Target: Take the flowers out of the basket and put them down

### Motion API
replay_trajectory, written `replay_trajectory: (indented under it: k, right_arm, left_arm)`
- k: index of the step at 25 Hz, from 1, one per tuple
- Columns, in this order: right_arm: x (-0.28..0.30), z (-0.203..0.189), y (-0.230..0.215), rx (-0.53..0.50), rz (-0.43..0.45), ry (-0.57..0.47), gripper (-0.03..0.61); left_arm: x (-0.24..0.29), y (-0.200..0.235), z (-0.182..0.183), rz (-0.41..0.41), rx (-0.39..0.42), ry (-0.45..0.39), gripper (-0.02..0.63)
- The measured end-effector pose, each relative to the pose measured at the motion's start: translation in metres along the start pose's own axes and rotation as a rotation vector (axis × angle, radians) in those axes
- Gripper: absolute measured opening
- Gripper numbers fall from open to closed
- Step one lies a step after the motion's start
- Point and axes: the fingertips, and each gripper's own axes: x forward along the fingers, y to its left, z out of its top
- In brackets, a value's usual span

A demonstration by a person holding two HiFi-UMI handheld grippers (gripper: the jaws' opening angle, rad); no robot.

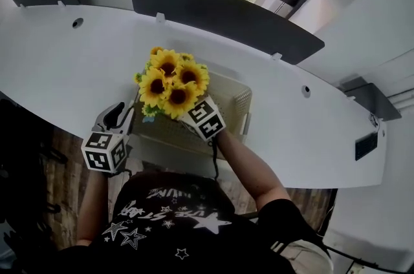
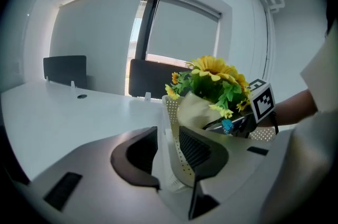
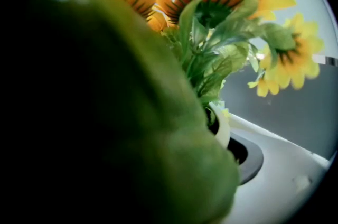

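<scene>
1. Basket (image 1: 238, 98): cream, perforated, at the near edge of the white desk (image 1: 65, 72).
2. Flowers (image 1: 171, 82): a sunflower bunch in a cream wrap, at the basket's left end.
3. Left gripper (image 2: 168, 153): I had its jaws pinched narrow on the basket's left wall.
4. Right gripper (image 2: 230, 126): I had it gripping the flowers by the wrap; a green leaf covered most of its own view.
</scene>
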Motion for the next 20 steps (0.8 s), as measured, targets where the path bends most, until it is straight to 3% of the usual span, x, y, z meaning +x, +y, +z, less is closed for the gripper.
replay_trajectory:
  k: [4, 11, 15, 20]
  right_arm:
    - [-0.011, 0.028, 0.004, -0.006, 0.012, -0.039, 0.525]
    - [-0.053, 0.061, 0.006, -0.02, 0.003, -0.095, 0.525]
    - [-0.084, 0.072, 0.002, -0.043, -0.008, -0.12, 0.525]
    - [-0.122, 0.053, -0.01, -0.075, -0.044, -0.083, 0.525]
  left_arm:
    - [-0.006, 0.003, 0.025, 0.047, 0.04, -0.053, 0.118]
    - [-0.032, -0.009, 0.064, 0.129, 0.024, -0.23, 0.118]
    - [-0.033, -0.037, 0.063, 0.099, 0.017, -0.241, 0.118]
    - [-0.024, -0.085, 0.054, 0.043, 0.032, -0.228, 0.116]
